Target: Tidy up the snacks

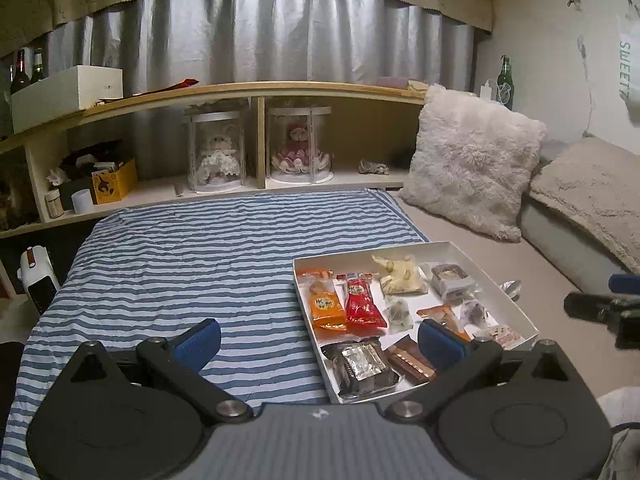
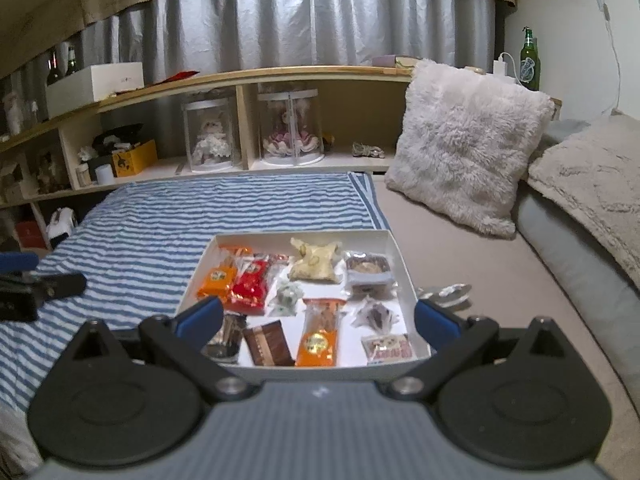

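At lower centre of both views, a white tray (image 2: 404,272) of snacks (image 2: 252,286) is seen on the bed (image 2: 160,216); both grippers' fingers (image 2: 200,314) are spread open, empty.

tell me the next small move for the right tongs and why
Probably ease the right tongs right and down onto the silver wrapped snack lying on the bed just outside the white tray. Both tongs are open and empty, and it looks like the only snack not in the tray.
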`<act>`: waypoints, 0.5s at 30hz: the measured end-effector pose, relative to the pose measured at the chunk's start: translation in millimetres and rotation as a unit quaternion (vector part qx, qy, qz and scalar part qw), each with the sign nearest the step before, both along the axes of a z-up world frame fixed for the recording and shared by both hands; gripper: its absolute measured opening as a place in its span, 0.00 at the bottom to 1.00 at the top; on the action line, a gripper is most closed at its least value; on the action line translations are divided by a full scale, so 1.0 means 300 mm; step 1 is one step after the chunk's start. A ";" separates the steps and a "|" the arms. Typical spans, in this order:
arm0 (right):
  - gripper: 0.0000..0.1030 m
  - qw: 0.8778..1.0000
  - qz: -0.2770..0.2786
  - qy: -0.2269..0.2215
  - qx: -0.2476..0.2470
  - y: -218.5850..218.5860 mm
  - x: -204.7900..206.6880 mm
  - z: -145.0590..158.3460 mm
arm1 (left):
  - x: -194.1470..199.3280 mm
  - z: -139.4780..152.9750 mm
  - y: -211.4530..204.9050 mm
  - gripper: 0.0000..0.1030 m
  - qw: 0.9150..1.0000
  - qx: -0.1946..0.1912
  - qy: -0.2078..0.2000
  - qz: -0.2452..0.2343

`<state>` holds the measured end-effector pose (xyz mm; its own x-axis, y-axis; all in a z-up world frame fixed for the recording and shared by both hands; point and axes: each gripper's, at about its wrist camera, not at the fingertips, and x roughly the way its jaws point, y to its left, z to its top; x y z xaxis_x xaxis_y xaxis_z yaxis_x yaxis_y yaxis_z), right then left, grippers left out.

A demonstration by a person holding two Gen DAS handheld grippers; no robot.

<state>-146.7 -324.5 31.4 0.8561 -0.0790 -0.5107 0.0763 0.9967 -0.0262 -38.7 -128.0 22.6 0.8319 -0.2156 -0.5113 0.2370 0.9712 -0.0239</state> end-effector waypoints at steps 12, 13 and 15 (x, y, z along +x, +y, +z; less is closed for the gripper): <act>0.99 1.000 -0.006 -0.007 -0.007 0.006 -0.017 -0.052 | -0.036 -0.029 -0.001 1.00 1.000 0.015 -0.014 0.000; 0.99 1.000 -0.005 -0.006 -0.008 0.007 -0.016 -0.055 | -0.035 -0.033 0.001 1.00 1.000 0.016 -0.014 -0.001; 0.99 1.000 -0.005 -0.007 -0.010 0.010 -0.014 -0.056 | -0.035 -0.038 -0.001 1.00 1.000 0.017 -0.015 -0.001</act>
